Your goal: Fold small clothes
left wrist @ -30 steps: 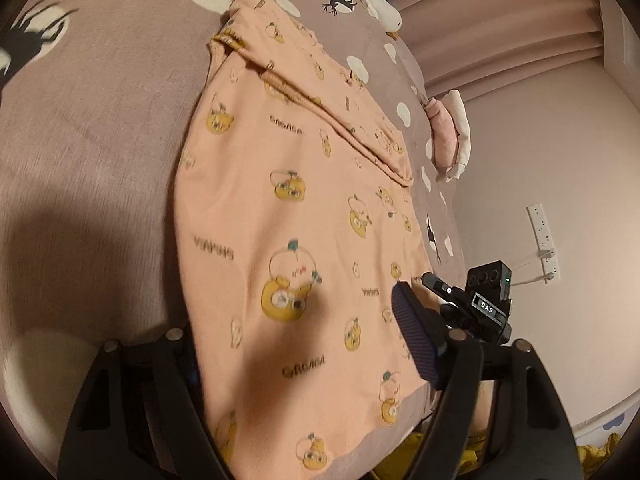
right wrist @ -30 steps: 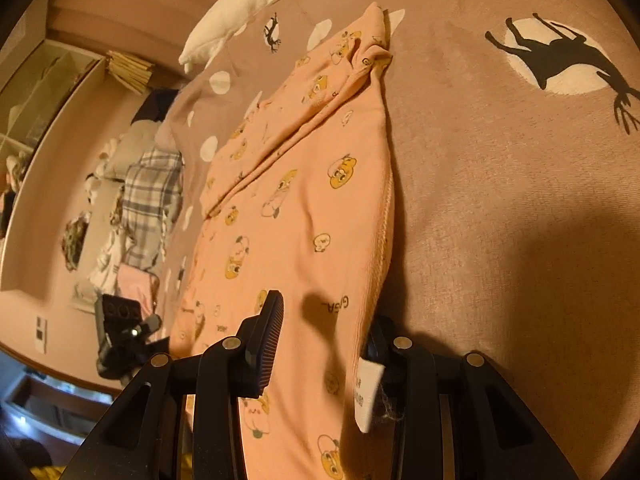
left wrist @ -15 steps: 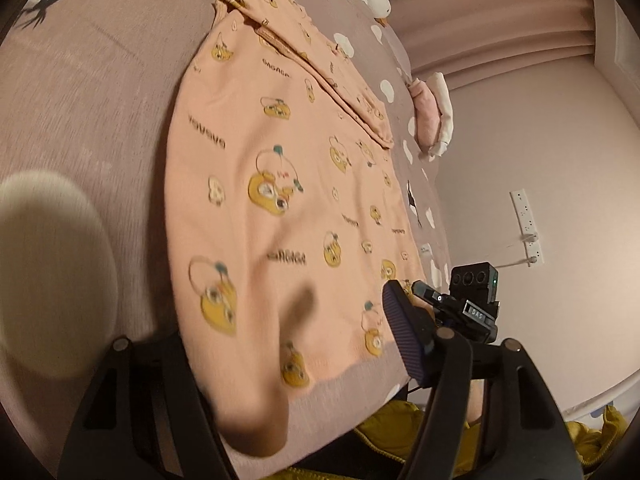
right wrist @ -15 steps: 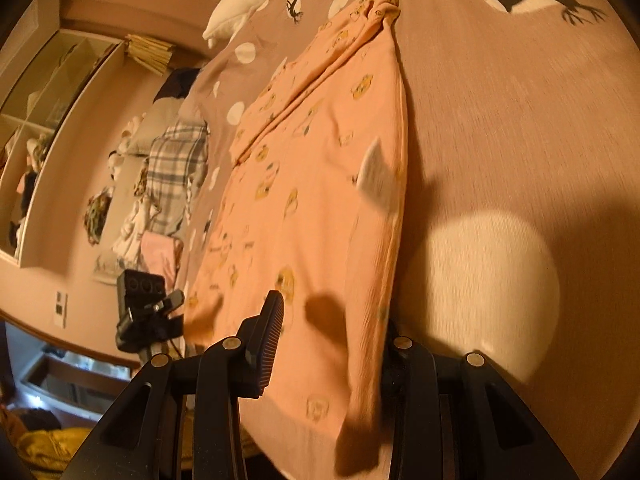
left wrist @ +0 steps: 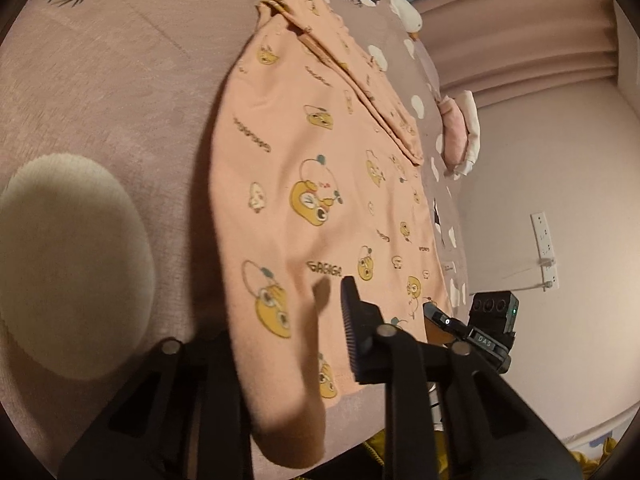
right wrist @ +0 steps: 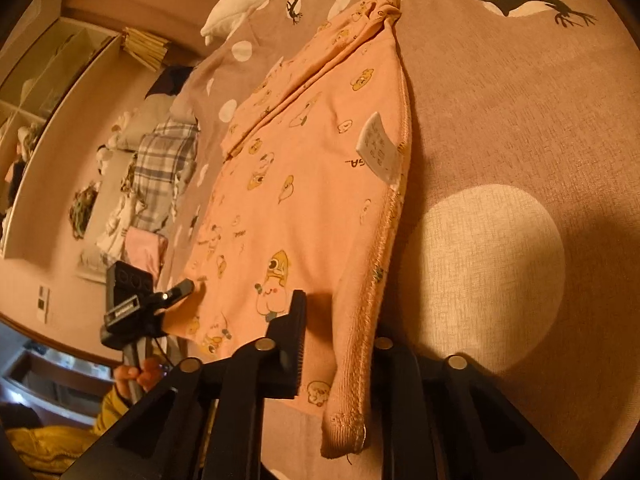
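The near hem corners of the peach garment (left wrist: 320, 184) on the bed (left wrist: 112, 92) are pinched, the jaws having just been closing: one by the left hand-held gripper (left wrist: 296, 332), one by the right hand-held gripper (right wrist: 340, 344). Next, the hem is probably to be carried evenly toward the collar.

Both cameras sit low and close over the near hem of the peach garment (left wrist: 320, 184), looking slantwise down along it toward its far collar end. The left wrist view rides at the garment's left corner, its left tool (left wrist: 288, 344) in the foreground, the right tool (left wrist: 448, 322) past the hem. The right wrist view looks from the garment's opposite corner over the right tool (right wrist: 340, 344), with the left tool (right wrist: 176, 292) beyond. Both share the garment and the bedspread (right wrist: 500, 120) under it.
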